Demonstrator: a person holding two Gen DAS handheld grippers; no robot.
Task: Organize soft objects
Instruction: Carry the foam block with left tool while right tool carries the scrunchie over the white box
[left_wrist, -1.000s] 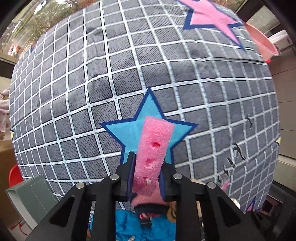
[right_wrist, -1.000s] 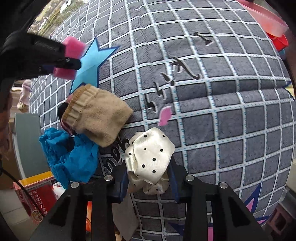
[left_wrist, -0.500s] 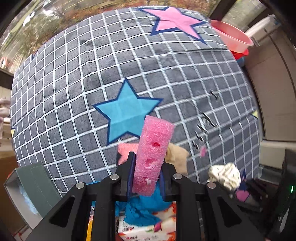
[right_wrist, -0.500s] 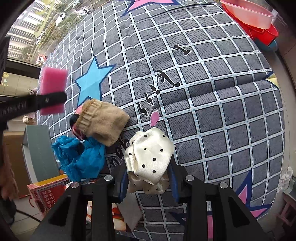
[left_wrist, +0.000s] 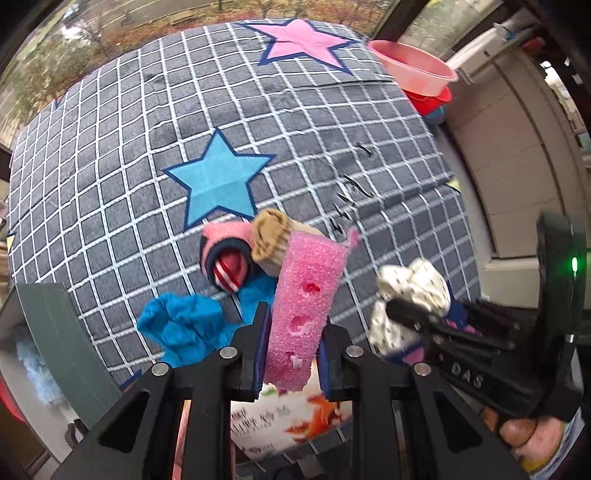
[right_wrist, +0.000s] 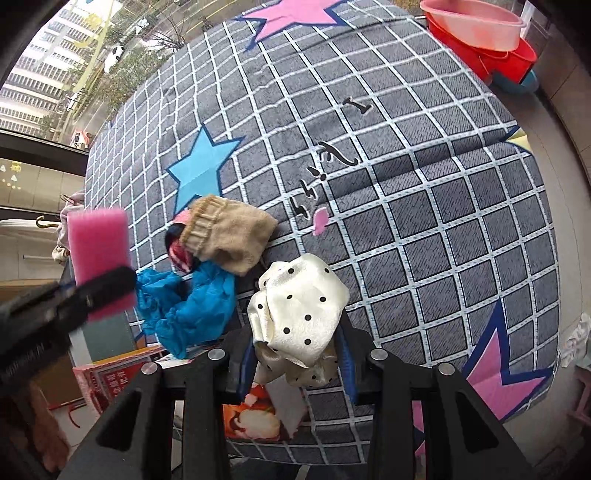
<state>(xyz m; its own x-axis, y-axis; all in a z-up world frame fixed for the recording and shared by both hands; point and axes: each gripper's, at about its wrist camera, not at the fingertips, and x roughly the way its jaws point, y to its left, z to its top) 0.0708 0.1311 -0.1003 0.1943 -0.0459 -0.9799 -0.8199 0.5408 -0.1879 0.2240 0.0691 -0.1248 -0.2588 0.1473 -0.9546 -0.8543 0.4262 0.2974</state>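
Pink sponge being pinched by left gripper, above mat at 6 o'clock edge. Dotted cloth being clamped by right gripper. Both grips best being kept firm while being carried toward green box at 8 o'clock, likely target.

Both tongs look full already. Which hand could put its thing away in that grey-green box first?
Probably the left. Its tongs, shut on the pink sponge, hang nearer the grey-green box at the mat's left edge. The right tongs, gripping the dotted cloth, are farther over.
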